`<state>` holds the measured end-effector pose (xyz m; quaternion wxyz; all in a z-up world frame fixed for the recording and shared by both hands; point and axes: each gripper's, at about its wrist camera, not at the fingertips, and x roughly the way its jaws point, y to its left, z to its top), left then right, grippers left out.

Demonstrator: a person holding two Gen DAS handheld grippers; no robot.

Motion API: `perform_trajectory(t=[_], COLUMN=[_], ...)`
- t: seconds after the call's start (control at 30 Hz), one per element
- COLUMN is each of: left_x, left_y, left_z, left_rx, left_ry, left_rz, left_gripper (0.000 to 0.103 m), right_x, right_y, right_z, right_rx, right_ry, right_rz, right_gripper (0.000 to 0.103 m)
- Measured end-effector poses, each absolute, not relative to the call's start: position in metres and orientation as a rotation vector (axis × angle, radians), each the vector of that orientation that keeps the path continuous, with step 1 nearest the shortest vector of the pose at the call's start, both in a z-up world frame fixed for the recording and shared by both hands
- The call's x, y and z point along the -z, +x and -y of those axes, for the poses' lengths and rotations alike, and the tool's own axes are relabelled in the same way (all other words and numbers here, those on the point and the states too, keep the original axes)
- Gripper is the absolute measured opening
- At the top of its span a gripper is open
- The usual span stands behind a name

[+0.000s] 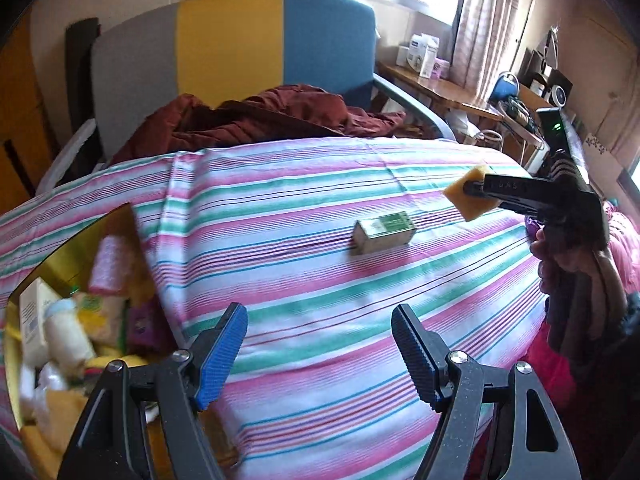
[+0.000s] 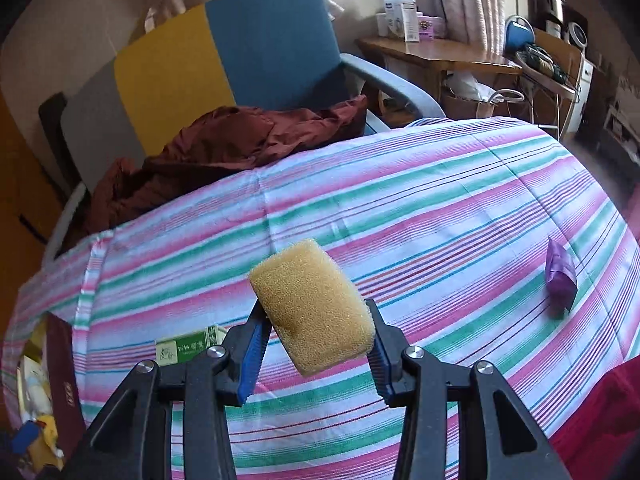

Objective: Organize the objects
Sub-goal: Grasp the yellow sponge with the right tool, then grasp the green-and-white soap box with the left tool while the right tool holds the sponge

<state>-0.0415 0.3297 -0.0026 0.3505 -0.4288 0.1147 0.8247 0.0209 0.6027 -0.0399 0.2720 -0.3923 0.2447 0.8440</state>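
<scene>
My right gripper (image 2: 314, 320) is shut on a yellow sponge (image 2: 310, 304), held clear above the striped bedspread (image 2: 440, 208). From the left wrist view the same sponge (image 1: 474, 196) shows at the right, pinched by the right gripper (image 1: 476, 190) with a hand behind it. My left gripper (image 1: 320, 340) stands open with nothing between its fingers, low over the bedspread (image 1: 300, 200). A small green and white box (image 1: 382, 232) lies on the cloth ahead of it; this box (image 2: 188, 346) also peeks out left of the right gripper. A purple packet (image 2: 560, 274) lies at the right.
A box (image 1: 80, 312) with several bottles and packets sits at the bed's left edge. A dark red garment (image 1: 248, 116) lies on a grey, yellow and blue chair (image 1: 232, 40) behind the bed. A cluttered wooden desk (image 2: 440, 54) stands at the back right.
</scene>
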Motion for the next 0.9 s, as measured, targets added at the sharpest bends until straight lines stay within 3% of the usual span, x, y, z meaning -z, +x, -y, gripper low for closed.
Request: perform_trajectory(t=[0.27,0.37,0.63,0.9], left_x=[0.022,0.032,0.058,0.076], left_y=[-0.055,-0.062,-0.089,-0.106], left_z=[-0.392,-0.414,-0.464,-0.497], left_rx=[-2.084,-2.074,-2.093,-2.114], left_ry=[-1.195,-1.219,-1.311,-1.352], left_rz=[-0.309,-0.3,-0.272,-0.272], left_gripper=[0.075,0.081,0.082,0.089], right_x=[0.029,0.029,0.029,0.031], right_y=[0.027,0.028,0.032,0.025], right_z=[-0.606,-0.608,-0.612,-0.607], right_rx=[-2.315,-2.313,-2.32,-2.339], right_ry=[-0.994,-0.993,-0.99,-1.028], right_rz=[-0.723,-0.738,-0.802,-0.797], right_gripper=[0.045,0.045,0.046,0.046])
